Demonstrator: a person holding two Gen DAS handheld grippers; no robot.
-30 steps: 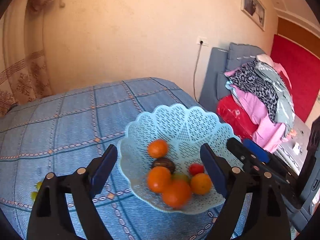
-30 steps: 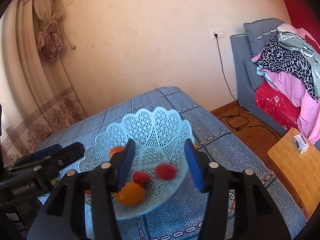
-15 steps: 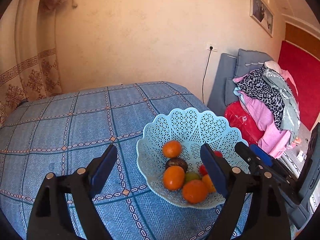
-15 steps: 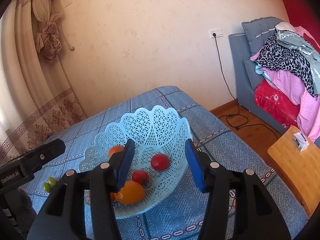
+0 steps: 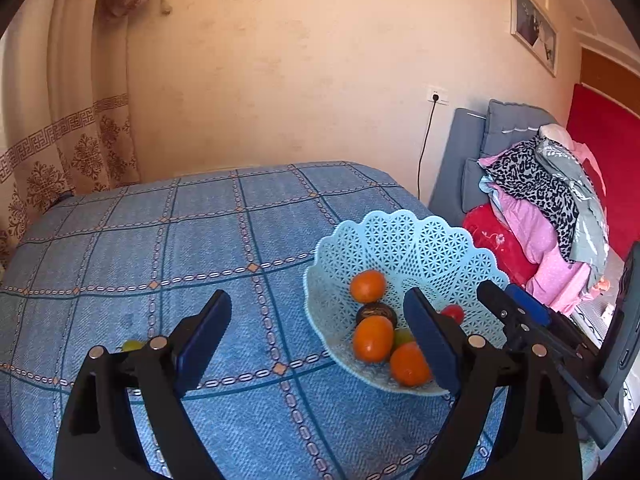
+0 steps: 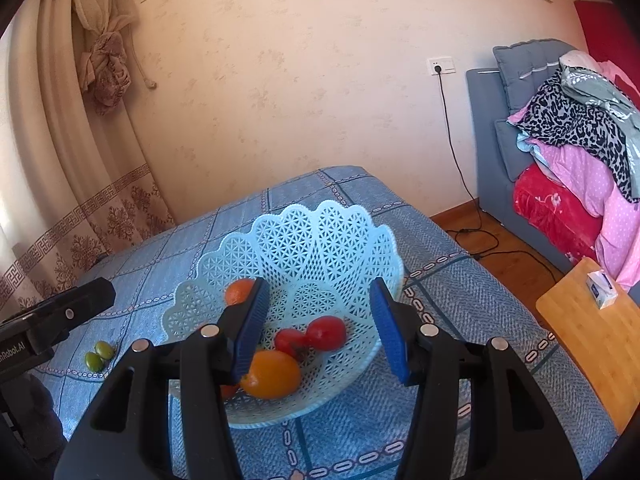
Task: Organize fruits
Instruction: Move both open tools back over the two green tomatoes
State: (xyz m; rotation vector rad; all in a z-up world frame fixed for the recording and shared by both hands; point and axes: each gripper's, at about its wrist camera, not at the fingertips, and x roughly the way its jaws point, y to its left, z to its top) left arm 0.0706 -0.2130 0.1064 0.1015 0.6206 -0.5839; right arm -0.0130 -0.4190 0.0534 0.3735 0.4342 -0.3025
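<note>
While both grippers hover over the blue checked cloth [image 5: 248, 240], neither holds anything. Left gripper [image 5: 318, 338]: jaws spread wide, empty, pitched down toward the cloth, with the basket [image 5: 404, 240] off to its right. Its right finger overlaps the basket's near rim in view; contact can't be judged.

Right gripper [image 6: 318, 322]: jaws also wide, empty, aimed down into the basket [image 6: 312, 236], fingers framing the bowl from above.

In the basket, left view: three oranges [image 5: 372, 338], a dark round fruit [image 5: 376, 312], probably an avocado but too small to be sure, something green [image 5: 402, 336] and a red tomato [image 5: 452, 313]. Right view shows two red tomatoes [image 6: 326, 333] touching each other, beside an orange [image 6: 272, 374].

Two green fruits [image 6: 98, 356] lie on the cloth, well left of the basket, just beside the left gripper's body. Left view catches one [image 5: 132, 345] behind its left finger.
</note>
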